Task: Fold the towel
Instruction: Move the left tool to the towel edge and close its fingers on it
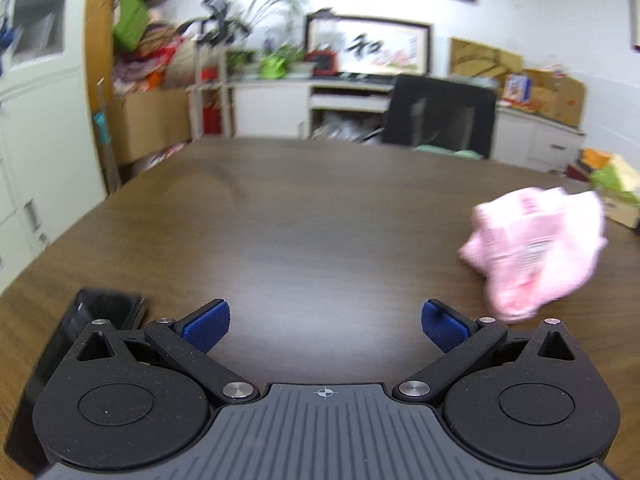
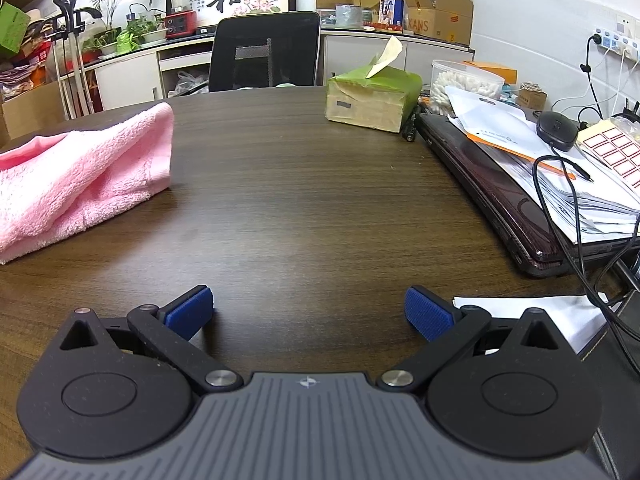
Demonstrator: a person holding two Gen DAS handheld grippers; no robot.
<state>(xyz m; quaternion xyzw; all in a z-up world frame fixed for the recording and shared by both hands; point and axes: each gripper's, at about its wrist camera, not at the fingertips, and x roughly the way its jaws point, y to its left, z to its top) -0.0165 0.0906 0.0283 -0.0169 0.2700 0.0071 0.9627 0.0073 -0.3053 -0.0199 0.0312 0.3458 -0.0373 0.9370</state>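
Towel [image 2: 76, 176], pink, lies bunched on the dark wooden desk [image 2: 304, 184], which we see to the left in the right wrist view and, blurred, to the right in the left wrist view [image 1: 536, 252]. We find the left gripper [image 1: 325, 326] with its blue-padded fingers [image 1: 206, 326] spread wide, grasping nothing, over bare desk [image 1: 312, 220]; the towel sits near its right finger, apart from it. The right gripper [image 2: 309, 314] likewise has its fingers [image 2: 428, 314] released and empty, well apart from the towel. We note a black flat object [image 1: 100, 308] beside the left gripper, a green tissue box [image 2: 372, 96], a laptop [image 2: 500, 200] under papers, a mouse [image 2: 558, 130], and a black chair [image 2: 264, 52] behind the desk.
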